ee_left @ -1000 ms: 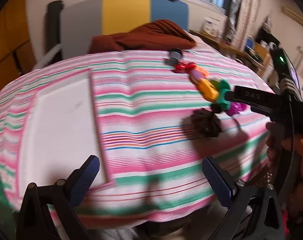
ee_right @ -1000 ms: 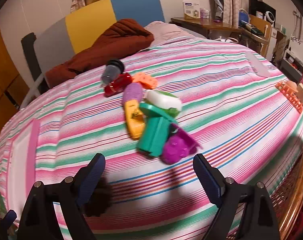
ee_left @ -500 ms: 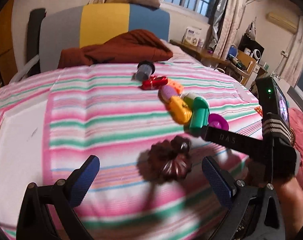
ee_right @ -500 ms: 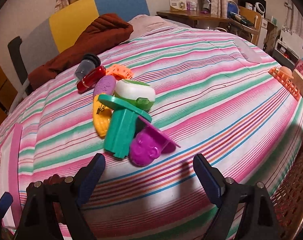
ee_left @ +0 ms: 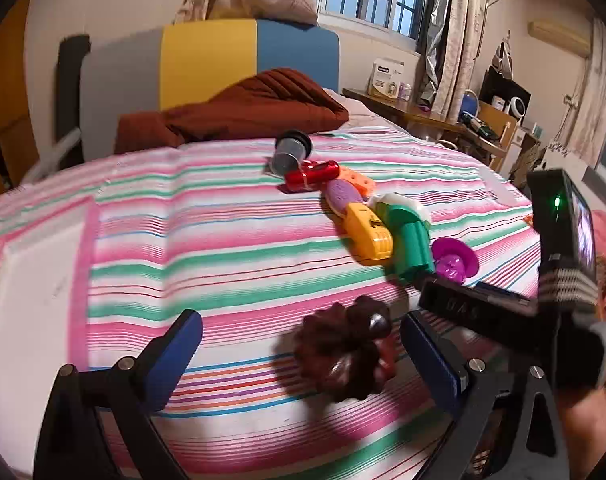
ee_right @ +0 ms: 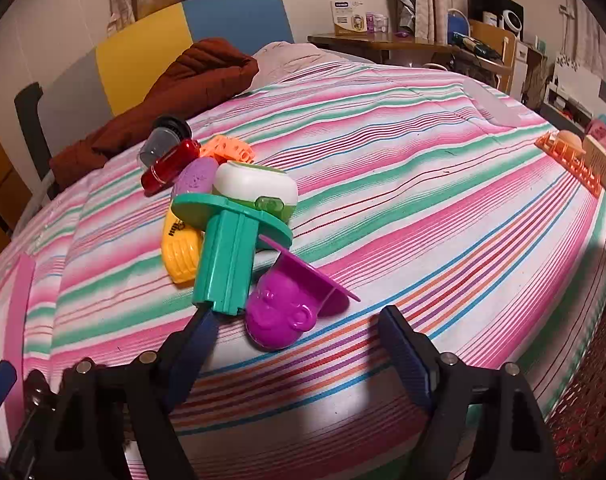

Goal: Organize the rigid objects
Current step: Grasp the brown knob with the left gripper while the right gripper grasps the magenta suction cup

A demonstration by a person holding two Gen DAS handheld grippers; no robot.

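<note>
While both grippers hang over a bed covered in a pink, green and white striped sheet (ee_left: 231, 248), their jaws are closing from a wide spread. The left gripper (ee_left: 303, 354) has a dark brown, ridged, flower-shaped plastic mould (ee_left: 345, 354) between its blue-padded fingers (ee_left: 175, 354); the mould lies on the sheet nearer the right-hand pad, and neither pad presses on it. The right gripper (ee_right: 297, 344) brackets a purple plastic monkey-face mould with a flat brim (ee_right: 291, 304), which rests on the sheet between the 2 fingers, and the pads look clear of it. Its left-hand finger (ee_right: 193, 344) sits just at the foot of a teal plastic plunger-shaped piece with a round flange (ee_right: 229, 252), though whether they touch is hard to tell from this angle.

Touching the teal piece lie a yellow plastic corn-cob toy (ee_right: 179, 250), a white and green rounded plastic case (ee_right: 257, 188), and a lilac oval plastic piece (ee_right: 195, 178). Farther up the sheet come an orange perforated plastic block (ee_right: 227, 150), a glossy red cylinder (ee_right: 169, 168) and a grey cup-shaped cap with a black rim (ee_right: 161, 144), all in a loose line. Behind them a rust-brown quilted cover (ee_left: 239, 116) is bunched against a grey, yellow and blue headboard (ee_left: 207, 60). At the sheet's far right edge, in the right wrist view, sits an orange plastic rack (ee_right: 569, 160).
</note>
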